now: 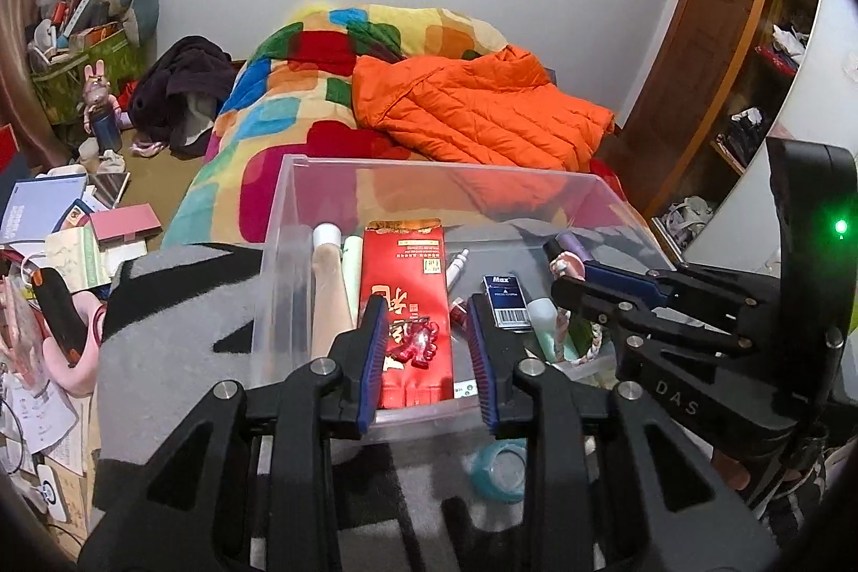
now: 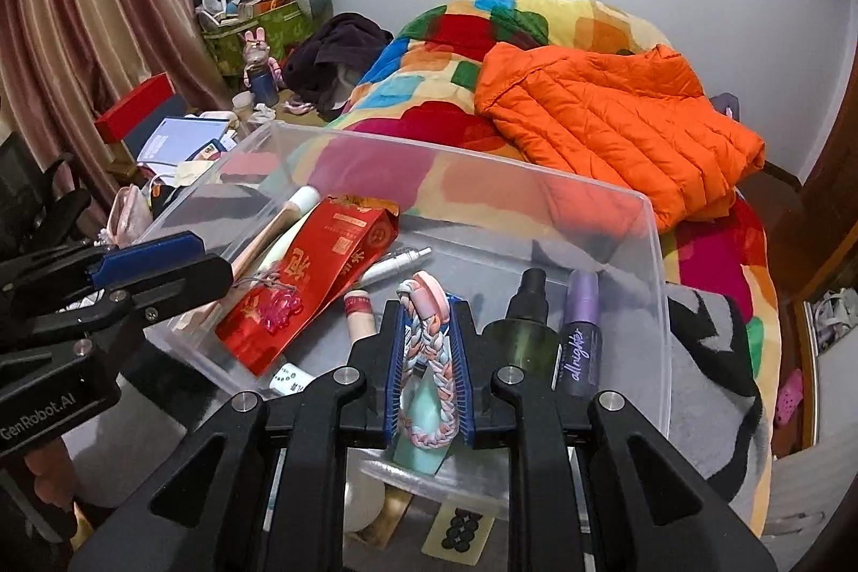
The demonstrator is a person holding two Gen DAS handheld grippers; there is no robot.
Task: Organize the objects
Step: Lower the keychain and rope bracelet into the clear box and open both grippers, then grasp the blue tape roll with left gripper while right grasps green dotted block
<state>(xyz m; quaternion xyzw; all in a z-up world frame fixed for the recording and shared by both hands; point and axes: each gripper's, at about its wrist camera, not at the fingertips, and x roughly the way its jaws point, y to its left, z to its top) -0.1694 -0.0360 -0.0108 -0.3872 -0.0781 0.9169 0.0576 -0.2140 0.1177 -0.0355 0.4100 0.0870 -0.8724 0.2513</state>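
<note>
A clear plastic bin (image 1: 300, 175) (image 2: 657, 250) sits on a grey blanket on the bed. In it lie a red packet (image 1: 410, 282) (image 2: 316, 272), a red plastic charm (image 1: 418, 341) (image 2: 279, 309), tubes, a white pen, a dark spray bottle (image 2: 523, 331) and a purple bottle (image 2: 579, 336). My left gripper (image 1: 426, 352) is open above the charm, its jaws apart and empty. My right gripper (image 2: 429, 373) is shut on a braided pastel bracelet (image 2: 429, 336) over the bin's near right side; it shows at the right of the left wrist view (image 1: 568, 261).
An orange puffer jacket (image 1: 472, 100) (image 2: 616, 111) lies on the colourful quilt behind the bin. Books, boxes and clutter crowd the floor at left (image 1: 64, 218). A teal tape roll (image 1: 498, 470) lies in front of the bin. A wooden wardrobe (image 1: 713, 52) stands at right.
</note>
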